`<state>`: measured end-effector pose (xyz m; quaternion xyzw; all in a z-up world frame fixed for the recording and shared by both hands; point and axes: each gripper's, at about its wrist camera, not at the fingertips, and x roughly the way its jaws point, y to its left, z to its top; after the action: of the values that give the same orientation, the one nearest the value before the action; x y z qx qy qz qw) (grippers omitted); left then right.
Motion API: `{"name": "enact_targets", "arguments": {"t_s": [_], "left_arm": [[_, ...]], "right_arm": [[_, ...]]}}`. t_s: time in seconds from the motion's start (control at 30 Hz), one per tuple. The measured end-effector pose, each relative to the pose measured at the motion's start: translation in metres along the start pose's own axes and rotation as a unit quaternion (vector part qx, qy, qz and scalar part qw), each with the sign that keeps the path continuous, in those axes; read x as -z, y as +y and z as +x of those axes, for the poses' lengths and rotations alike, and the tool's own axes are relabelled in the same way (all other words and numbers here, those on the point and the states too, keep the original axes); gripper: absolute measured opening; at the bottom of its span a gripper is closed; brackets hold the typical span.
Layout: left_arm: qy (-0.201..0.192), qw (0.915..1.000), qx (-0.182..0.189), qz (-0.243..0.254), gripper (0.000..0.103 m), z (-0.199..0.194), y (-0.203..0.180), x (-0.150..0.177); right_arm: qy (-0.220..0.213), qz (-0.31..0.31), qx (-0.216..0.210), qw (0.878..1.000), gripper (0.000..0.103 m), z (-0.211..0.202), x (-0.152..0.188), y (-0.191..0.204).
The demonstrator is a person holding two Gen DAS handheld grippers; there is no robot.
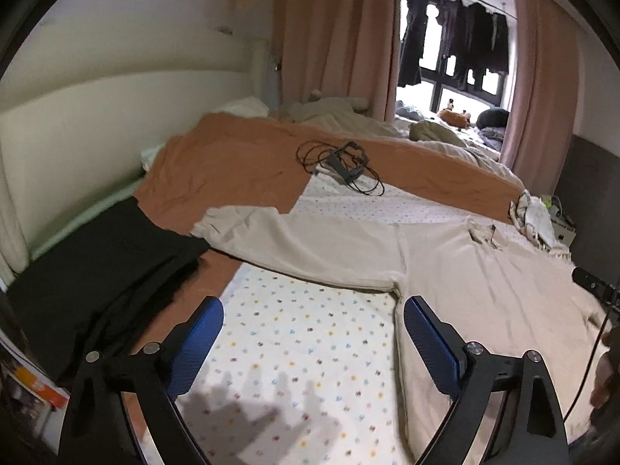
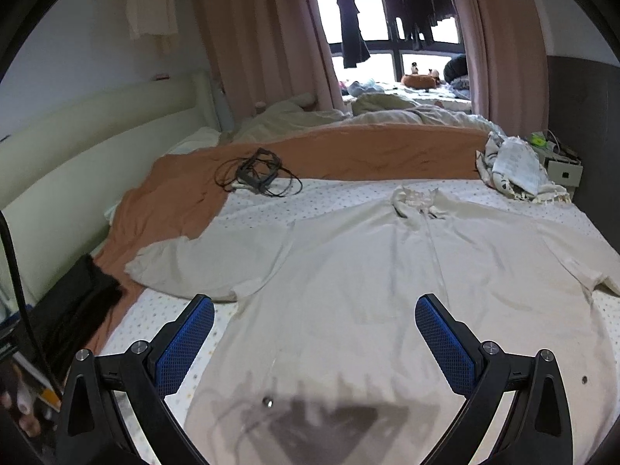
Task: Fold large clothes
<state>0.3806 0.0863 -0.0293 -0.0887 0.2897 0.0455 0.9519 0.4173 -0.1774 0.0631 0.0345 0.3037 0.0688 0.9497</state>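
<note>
Your cream shirt [image 2: 348, 271] lies spread flat on the dotted bed sheet [image 1: 302, 348], front up, collar [image 2: 416, 199] toward the far side and both long sleeves stretched out sideways. As far as the views show, no fold has been made yet: the body is smoothed open, the left sleeve [image 1: 294, 240] runs out toward the orange blanket [image 1: 232, 155], and the whole folding sequence is still ahead of you. The fabric looks thin and soft, lightly creased, with a placket down the middle and a small snap near the hem.

Your left gripper [image 1: 314, 345] hangs over the bare sheet just beside the shirt's side seam, under the armpit, jaws spread wide and empty. Your right gripper [image 2: 314, 341] hovers over the lower body of the shirt, jaws likewise apart, gripping nothing.

Farther out, a dark garment [image 1: 116, 271] lies at the bed's left edge, a tangle of black cable [image 2: 255, 176] sits on the blanket, and a crumpled patterned cloth [image 2: 515, 172] rests near the far right corner.
</note>
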Motion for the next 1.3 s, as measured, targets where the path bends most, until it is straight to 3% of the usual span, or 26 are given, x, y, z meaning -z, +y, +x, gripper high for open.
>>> {"name": "enact_targets", "arguments": {"t_s": [0.07, 0.27, 0.43, 0.57, 0.8, 0.9, 0.93, 0.97, 1.2, 1.23, 1.3], "left_arm": [[0.012, 0.9999, 0.006, -0.008, 0.086, 0.019, 0.002, -0.008], [0.047, 0.9982, 0.010, -0.036, 0.081, 0.069, 0.012, -0.026], [0.080, 0.9951, -0.001, -0.059, 0.074, 0.119, 0.027, -0.038], [0.109, 0.9909, -0.016, -0.077, 0.063, 0.158, 0.039, -0.039], [0.154, 0.9812, -0.023, -0.114, 0.062, 0.223, 0.058, -0.038], [0.178, 0.9757, -0.038, -0.123, 0.062, 0.253, 0.068, -0.036], [0.186, 0.9734, -0.044, -0.127, 0.061, 0.262, 0.073, -0.036], [0.188, 0.9720, -0.051, -0.131, 0.061, 0.269, 0.078, -0.036], [0.205, 0.9609, -0.104, -0.155, 0.061, 0.308, 0.101, -0.027], [0.209, 0.9565, -0.124, -0.161, 0.061, 0.313, 0.106, -0.023], [0.208, 0.9537, -0.129, -0.175, 0.058, 0.321, 0.113, -0.018]], "right_arm": [[0.001, 0.019, 0.007, 1.000, 0.103, 0.015, -0.010, 0.003], [0.011, 0.055, -0.028, 0.998, 0.103, 0.060, -0.034, 0.012], [0.038, 0.036, -0.031, 0.998, 0.103, 0.117, -0.049, 0.026], [0.068, 0.062, -0.045, 0.995, 0.099, 0.153, -0.057, 0.029], [0.118, 0.051, -0.055, 0.990, 0.093, 0.220, -0.046, 0.038], [0.150, 0.061, -0.069, 0.984, 0.081, 0.245, -0.025, 0.038], [0.164, 0.069, -0.072, 0.981, 0.070, 0.253, -0.018, 0.038], [0.173, 0.072, -0.075, 0.979, 0.066, 0.259, -0.013, 0.037], [0.209, 0.090, -0.086, 0.970, 0.064, 0.292, 0.010, 0.039], [0.216, 0.092, -0.090, 0.968, 0.059, 0.295, 0.012, 0.040], [0.225, 0.096, -0.102, 0.964, 0.050, 0.298, 0.015, 0.045]]}}
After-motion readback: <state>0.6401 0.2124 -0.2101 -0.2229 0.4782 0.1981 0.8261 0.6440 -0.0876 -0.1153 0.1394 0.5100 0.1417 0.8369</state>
